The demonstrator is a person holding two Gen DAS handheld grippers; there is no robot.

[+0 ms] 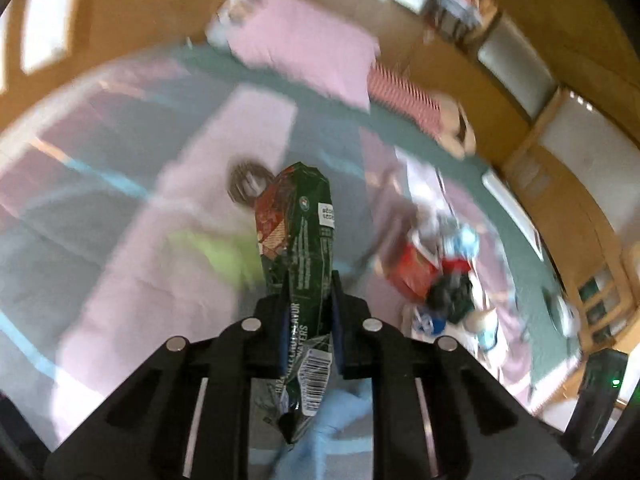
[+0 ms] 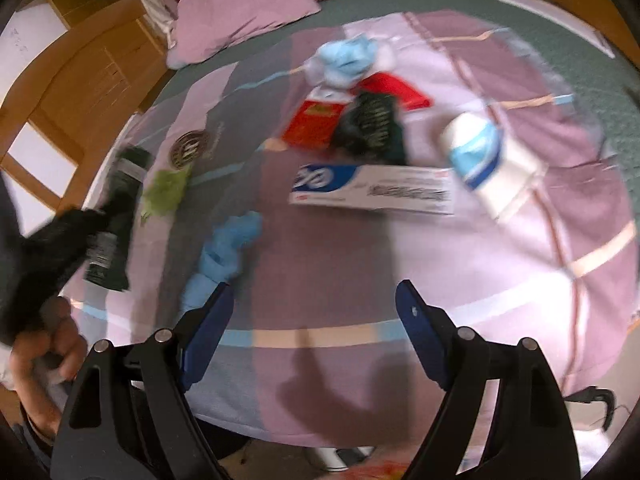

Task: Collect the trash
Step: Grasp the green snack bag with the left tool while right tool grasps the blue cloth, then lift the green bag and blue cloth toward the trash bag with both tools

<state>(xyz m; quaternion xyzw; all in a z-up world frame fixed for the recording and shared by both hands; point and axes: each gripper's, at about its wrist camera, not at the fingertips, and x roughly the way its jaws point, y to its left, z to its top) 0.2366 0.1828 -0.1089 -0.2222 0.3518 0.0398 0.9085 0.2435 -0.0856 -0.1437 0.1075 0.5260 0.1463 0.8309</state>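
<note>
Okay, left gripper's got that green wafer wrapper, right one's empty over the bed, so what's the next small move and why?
Probably lower the right gripper toward the crumpled blue tissue just ahead of its left finger. Its jaws stand open with nothing between them, and that tissue looks like the nearest loose trash on the bedspread. The left gripper is shut on the green wafer wrapper.

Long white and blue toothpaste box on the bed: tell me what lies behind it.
Behind the long white and blue toothpaste box lie a dark green crumpled wrapper and a red carton. The wrapper hides part of the carton.

dark green wrapper (image 1: 298, 236), pink-striped, perhaps checked, bedspread (image 2: 340, 280)
</note>
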